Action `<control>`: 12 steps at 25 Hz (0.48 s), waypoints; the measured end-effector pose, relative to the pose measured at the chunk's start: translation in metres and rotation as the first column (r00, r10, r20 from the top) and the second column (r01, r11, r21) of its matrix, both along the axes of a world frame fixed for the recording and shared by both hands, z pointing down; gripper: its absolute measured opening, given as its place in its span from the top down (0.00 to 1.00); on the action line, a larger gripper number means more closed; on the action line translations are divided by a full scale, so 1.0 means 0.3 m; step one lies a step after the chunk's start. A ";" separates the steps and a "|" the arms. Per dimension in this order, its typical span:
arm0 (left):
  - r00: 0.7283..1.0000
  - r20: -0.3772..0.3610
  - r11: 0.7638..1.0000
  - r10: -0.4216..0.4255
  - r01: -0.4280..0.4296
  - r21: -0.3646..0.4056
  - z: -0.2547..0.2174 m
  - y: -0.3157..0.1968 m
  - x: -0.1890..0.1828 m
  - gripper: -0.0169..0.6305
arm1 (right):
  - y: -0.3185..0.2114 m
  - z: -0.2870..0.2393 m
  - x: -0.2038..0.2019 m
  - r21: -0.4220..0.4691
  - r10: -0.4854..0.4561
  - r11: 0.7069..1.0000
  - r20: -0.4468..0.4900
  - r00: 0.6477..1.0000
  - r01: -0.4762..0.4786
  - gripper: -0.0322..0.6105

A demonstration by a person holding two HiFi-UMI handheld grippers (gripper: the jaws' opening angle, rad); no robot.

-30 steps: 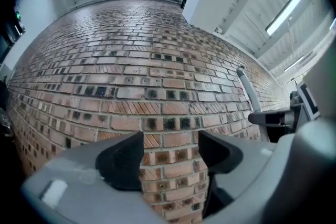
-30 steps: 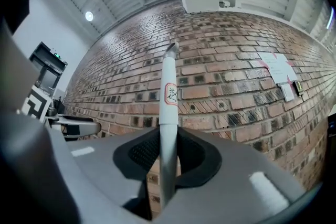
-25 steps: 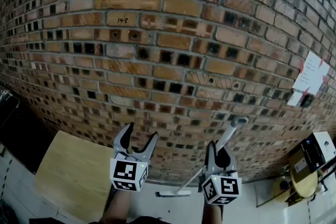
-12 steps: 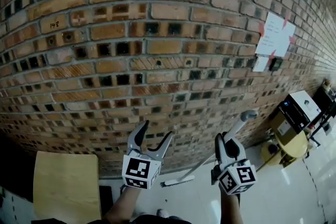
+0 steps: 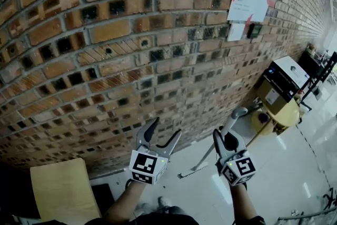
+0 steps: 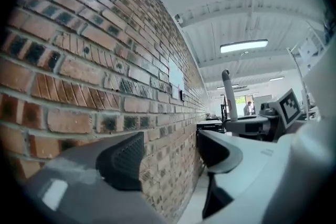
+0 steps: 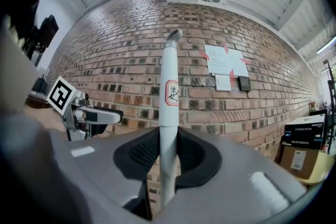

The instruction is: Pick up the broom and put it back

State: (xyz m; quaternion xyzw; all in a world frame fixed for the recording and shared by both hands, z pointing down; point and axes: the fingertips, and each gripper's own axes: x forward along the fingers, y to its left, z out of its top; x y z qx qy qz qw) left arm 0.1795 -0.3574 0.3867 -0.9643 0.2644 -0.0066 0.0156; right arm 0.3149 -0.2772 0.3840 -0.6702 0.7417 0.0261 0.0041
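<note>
Before the brick wall [image 5: 105, 34], head view: right claw [image 5: 224, 137] pinches the broom [image 5: 202, 157] mid-handle, long axis slanting from the bristles up toward the wall; left claw [image 5: 163, 129] just beside | left gripper view: left claw spread, empty, along the wall | right gripper view: handle upright between pressed pads, facing the wall.

Strip lights [image 6: 244, 45] glare overhead. The brick wall [image 5: 131, 60] bows hard toward the dark corners, and the pale floor [image 5: 274, 182] gleams on the right.
</note>
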 end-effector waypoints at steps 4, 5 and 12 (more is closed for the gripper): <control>0.998 0.028 0.997 0.061 -0.060 -0.039 0.128 -0.017 0.075 0.47 | -0.023 0.232 0.070 -0.105 0.010 0.994 -0.031 0.999 -0.014 0.83; 0.997 0.036 0.996 0.075 -0.074 -0.046 0.159 -0.022 0.093 0.47 | -0.026 0.291 0.081 -0.132 0.004 0.991 -0.032 0.999 -0.008 0.83; 0.990 0.090 0.988 0.108 -0.097 -0.120 0.381 -0.084 0.151 0.47 | -0.021 0.814 0.061 -0.397 -0.146 0.910 -0.035 0.989 0.121 0.83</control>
